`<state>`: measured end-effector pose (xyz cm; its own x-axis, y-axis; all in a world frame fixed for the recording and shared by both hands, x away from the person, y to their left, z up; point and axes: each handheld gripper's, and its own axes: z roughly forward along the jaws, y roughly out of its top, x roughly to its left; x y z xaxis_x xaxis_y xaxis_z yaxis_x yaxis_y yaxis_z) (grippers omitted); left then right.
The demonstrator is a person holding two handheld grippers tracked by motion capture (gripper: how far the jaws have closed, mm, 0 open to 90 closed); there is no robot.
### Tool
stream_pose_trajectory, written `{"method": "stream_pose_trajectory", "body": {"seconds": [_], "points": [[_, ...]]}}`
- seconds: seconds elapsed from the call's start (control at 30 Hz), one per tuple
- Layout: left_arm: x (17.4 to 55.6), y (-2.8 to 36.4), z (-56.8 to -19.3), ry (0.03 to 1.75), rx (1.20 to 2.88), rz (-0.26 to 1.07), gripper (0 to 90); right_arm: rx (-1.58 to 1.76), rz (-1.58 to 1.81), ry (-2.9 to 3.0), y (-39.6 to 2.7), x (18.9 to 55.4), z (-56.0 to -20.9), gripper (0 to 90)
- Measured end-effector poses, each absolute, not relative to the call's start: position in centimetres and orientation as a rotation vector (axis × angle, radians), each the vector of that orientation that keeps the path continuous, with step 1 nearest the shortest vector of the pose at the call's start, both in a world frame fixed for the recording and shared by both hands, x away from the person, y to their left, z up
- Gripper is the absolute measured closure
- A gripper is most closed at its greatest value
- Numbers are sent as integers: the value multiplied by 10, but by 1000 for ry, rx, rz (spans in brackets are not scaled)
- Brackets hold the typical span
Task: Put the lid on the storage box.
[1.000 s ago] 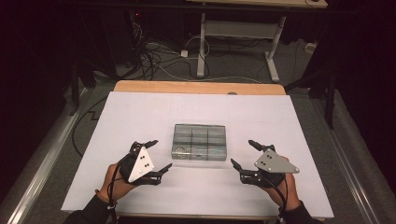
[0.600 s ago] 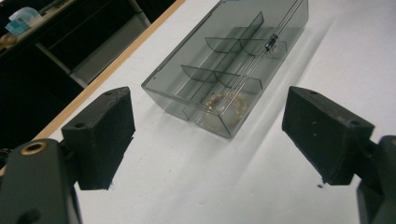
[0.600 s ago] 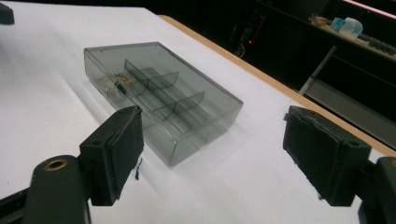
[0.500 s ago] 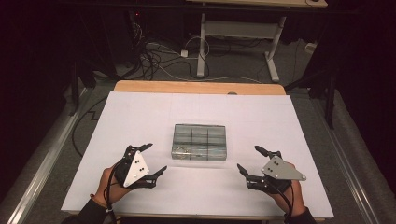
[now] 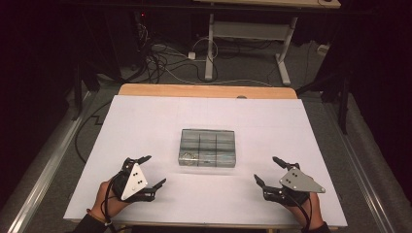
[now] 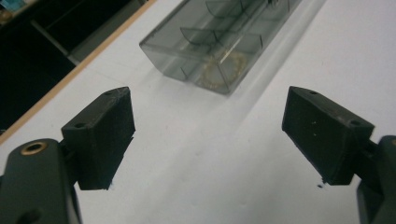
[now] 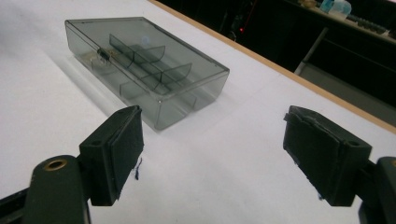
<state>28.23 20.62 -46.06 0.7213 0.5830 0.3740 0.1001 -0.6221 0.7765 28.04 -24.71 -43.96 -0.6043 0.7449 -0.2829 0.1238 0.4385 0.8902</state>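
Smoky clear plastic, the compartment box [image 5: 207, 147] lay mid-desk [image 5: 145, 121] in the high view, between and beyond the left hand-held gripper [image 5: 154, 171] and right hand-held gripper [image 5: 265, 170], both spread wide, empty. In the left gripper view, a coiled ring [image 6: 223, 70] sat in its nearest corner cell. In the right gripper view, its lid was closed.

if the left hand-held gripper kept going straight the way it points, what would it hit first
Most likely the clear box. In the left gripper view its near corner sits ahead between the open jaws of the left hand-held gripper, with bare white table before it. Depth is hard to judge, so it might only clip that corner.
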Motion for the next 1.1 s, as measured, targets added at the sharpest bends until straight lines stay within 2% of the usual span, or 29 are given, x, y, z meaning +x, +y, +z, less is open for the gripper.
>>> {"method": "stream_pose_trajectory", "body": {"seconds": [0.37,1.1], "points": [[281,220,-484,592,2196,763,158,785,1135,2020,-255,284,-461,195],[280,224,-481,597,2188,736,157,748,1175,2015,-246,280,-458,195]]}}
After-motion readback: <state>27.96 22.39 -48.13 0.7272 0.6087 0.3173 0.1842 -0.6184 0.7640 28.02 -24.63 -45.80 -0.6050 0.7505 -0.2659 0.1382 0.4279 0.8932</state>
